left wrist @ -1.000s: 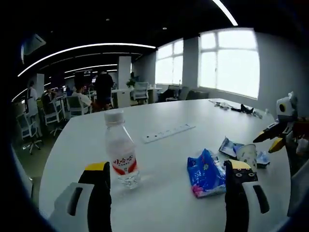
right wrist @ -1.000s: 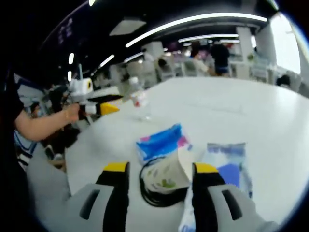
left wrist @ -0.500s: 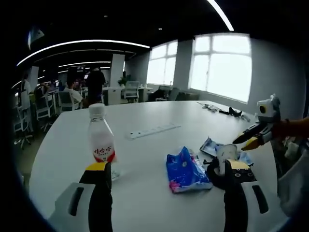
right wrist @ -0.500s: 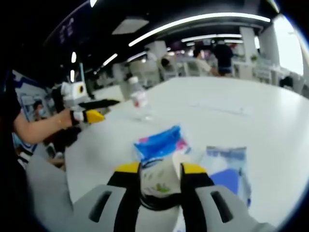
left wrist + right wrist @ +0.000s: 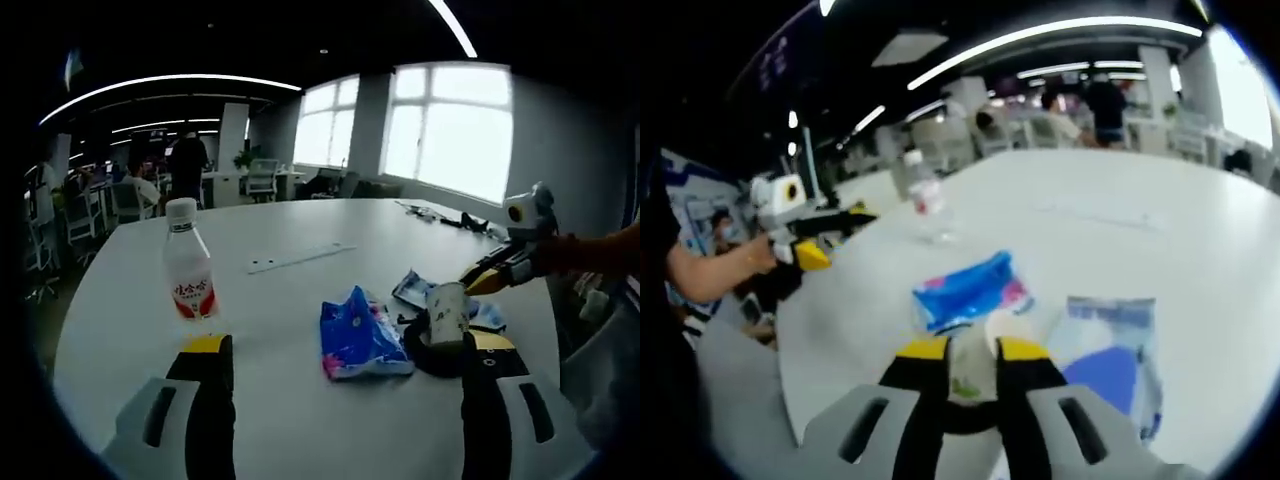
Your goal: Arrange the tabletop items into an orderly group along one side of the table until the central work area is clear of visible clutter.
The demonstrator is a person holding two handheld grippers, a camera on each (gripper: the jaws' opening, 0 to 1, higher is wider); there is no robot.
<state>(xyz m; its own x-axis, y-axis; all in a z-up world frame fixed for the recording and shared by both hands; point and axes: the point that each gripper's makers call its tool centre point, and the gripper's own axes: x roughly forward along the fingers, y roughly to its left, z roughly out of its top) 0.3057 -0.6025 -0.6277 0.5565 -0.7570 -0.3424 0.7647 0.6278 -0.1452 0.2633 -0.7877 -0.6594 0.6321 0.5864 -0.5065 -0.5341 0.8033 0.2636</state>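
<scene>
One paper cup (image 5: 975,345) sits pinched between the jaws of the right gripper (image 5: 972,352), at 6 o'clock in the right gripper view, its pale rim just above the yellow tips and a dark coil of cable (image 5: 965,448) under it. In the left gripper view the same cup (image 5: 444,313) stands at 3 o'clock on the black cable coil (image 5: 432,352), with the right gripper (image 5: 487,277) reaching in from the right edge, held by a hand (image 5: 590,252).

Just beside the cup at its 11 o'clock in the right gripper view lies a crumpled blue snack bag (image 5: 967,290); at its 3 o'clock lies a flat blue-and-white packet (image 5: 1111,355). Farther up, at 12 o'clock, a water bottle (image 5: 924,198) with a red label stands upright, well apart from the cup. All rest on the white table (image 5: 1140,250).

The left gripper (image 5: 338,350) hangs over the table's near edge with its jaws spread wide, nothing between them. In its view the bottle (image 5: 187,277) stands at 10 o'clock, the blue bag (image 5: 358,338) near centre, and a white power strip (image 5: 300,257) lies beyond.
</scene>
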